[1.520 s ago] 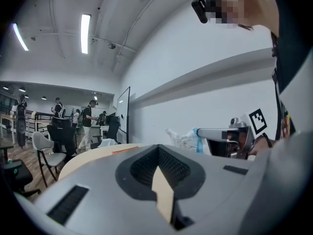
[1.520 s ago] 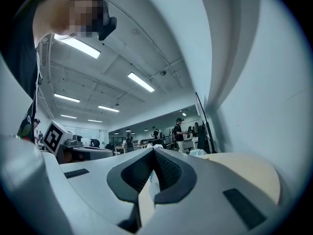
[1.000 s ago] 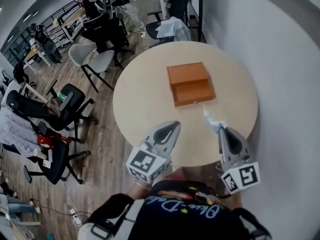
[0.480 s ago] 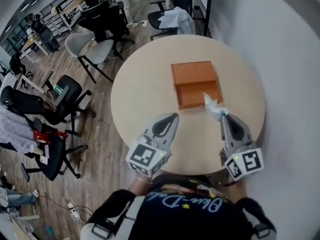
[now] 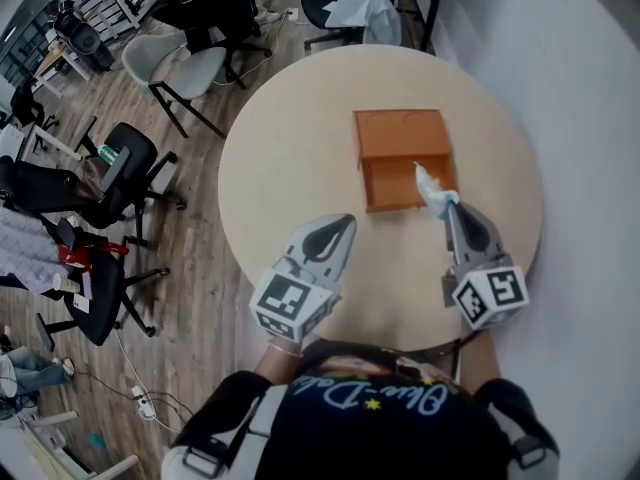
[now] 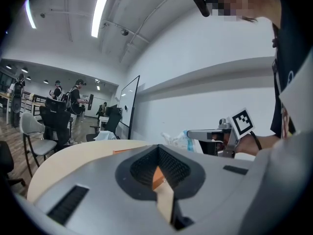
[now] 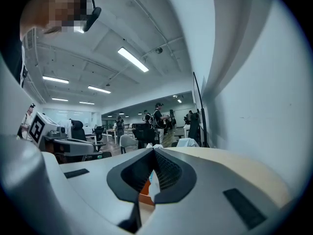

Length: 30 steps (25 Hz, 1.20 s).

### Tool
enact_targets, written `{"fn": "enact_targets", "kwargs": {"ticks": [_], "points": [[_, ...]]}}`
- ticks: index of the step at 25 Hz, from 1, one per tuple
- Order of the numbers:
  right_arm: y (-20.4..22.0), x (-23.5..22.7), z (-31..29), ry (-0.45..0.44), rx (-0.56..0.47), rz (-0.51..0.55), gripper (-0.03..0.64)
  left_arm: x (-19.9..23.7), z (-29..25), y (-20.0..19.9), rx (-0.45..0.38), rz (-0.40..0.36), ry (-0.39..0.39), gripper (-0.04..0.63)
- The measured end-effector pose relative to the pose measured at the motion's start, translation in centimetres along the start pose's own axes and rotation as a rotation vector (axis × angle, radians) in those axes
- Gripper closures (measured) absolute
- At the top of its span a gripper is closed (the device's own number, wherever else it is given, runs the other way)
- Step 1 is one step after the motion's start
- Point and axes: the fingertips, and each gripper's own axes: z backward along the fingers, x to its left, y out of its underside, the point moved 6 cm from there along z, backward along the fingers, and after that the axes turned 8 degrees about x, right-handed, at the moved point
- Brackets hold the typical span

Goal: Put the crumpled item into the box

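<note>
An orange box [image 5: 403, 158] stands open on the round beige table [image 5: 290, 168], its lower front part facing me. My right gripper [image 5: 452, 205] is shut on the crumpled white and blue item [image 5: 433, 185], which hangs over the box's near right corner. In the right gripper view a sliver of the item [image 7: 150, 179] shows between the jaws, with the box [image 7: 145, 198] below it. My left gripper [image 5: 345, 224] is shut and holds nothing, hovering over the table's near side, left of the box. The left gripper view shows the item [image 6: 177, 140] at the right gripper's tip.
Several office chairs [image 5: 120, 173] stand on the wood floor to the table's left and behind it. A pale wall [image 5: 570, 118] runs close along the table's right side. People work at desks far back [image 6: 73, 99].
My right gripper has carried the crumpled item forward from the table's near part to the box's near right corner. The left gripper has kept its place beside it.
</note>
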Motion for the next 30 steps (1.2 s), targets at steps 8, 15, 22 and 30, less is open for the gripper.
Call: {"fn": "enact_targets", "kwargs": {"ticks": [8, 15, 22, 30], "points": [[1.9, -0.2, -4.6, -0.026, 0.075, 0.024, 0.618, 2.6, -0.2, 0.8, 0.008, 0.029, -0.045, 0.603], [3.8, -0.9, -8.0, -0.03, 0.154, 0.058, 0.618, 3.6, -1.0, 1.6, 0.035, 0.057, -0.062, 0.603], [5.9, -1.4, -10.9, -0.025, 0.233, 0.096, 0.618, 4.1, -1.5, 2.4, 0.06, 0.086, -0.07, 0.603], [8.3, -1.9, -13.9, -0.022, 0.3, 0.135, 0.618, 5.0, -1.8, 3.5, 0.074, 0.093, -0.078, 0.603]]}}
